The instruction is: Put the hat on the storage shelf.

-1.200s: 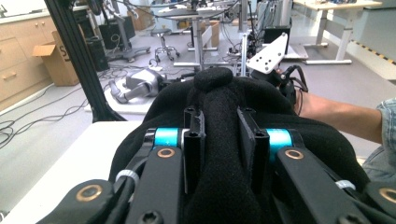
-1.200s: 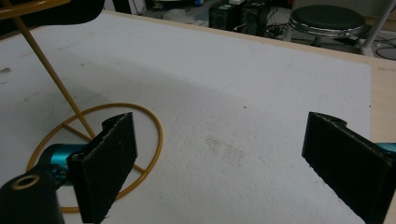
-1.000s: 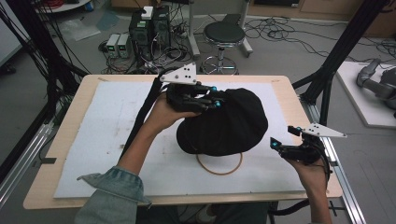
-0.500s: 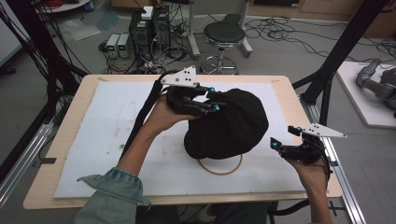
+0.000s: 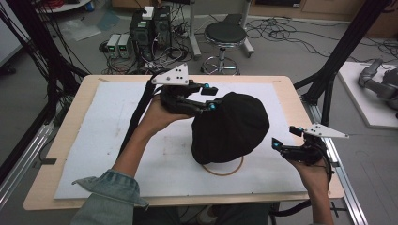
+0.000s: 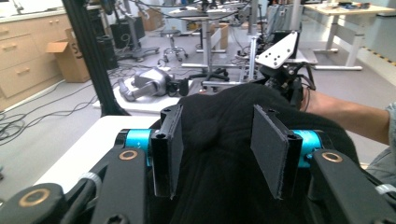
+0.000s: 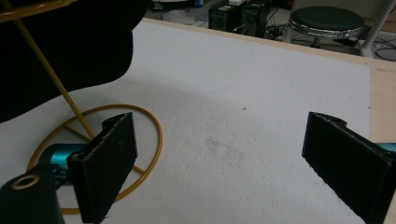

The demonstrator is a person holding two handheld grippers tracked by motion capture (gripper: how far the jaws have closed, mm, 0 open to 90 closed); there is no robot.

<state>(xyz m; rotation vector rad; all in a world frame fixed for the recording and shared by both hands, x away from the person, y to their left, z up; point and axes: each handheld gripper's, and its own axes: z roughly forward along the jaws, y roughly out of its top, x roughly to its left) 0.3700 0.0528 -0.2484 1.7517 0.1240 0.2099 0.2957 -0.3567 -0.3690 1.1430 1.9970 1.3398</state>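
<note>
A black cloth hat (image 5: 232,126) rests on a thin gold wire stand, whose ring base (image 5: 225,171) lies on the white board. My left gripper (image 5: 211,97) is at the hat's upper left side. In the left gripper view its jaws (image 6: 217,144) have just been opening; the hat's cloth (image 6: 219,116) bulges between the pads, which stand apart from it. My right gripper (image 5: 285,137) hovers open to the right of the hat, with nothing between its fingers. The right gripper view (image 7: 229,158) shows the stand's ring (image 7: 156,135), its slanted rod (image 7: 51,77) and the hat's underside (image 7: 60,46).
A white board (image 5: 117,140) covers the wooden table (image 5: 70,140). Black frame posts (image 5: 342,51) rise at both sides. Behind the table are a stool (image 5: 225,35) and electronics boxes (image 5: 150,26) with cables on the floor. A grey machine part (image 5: 380,82) lies at the right.
The left gripper's jaws have spread apart on the hat. The hat has settled slightly to the right over the stand. The right gripper has stayed where it was.
</note>
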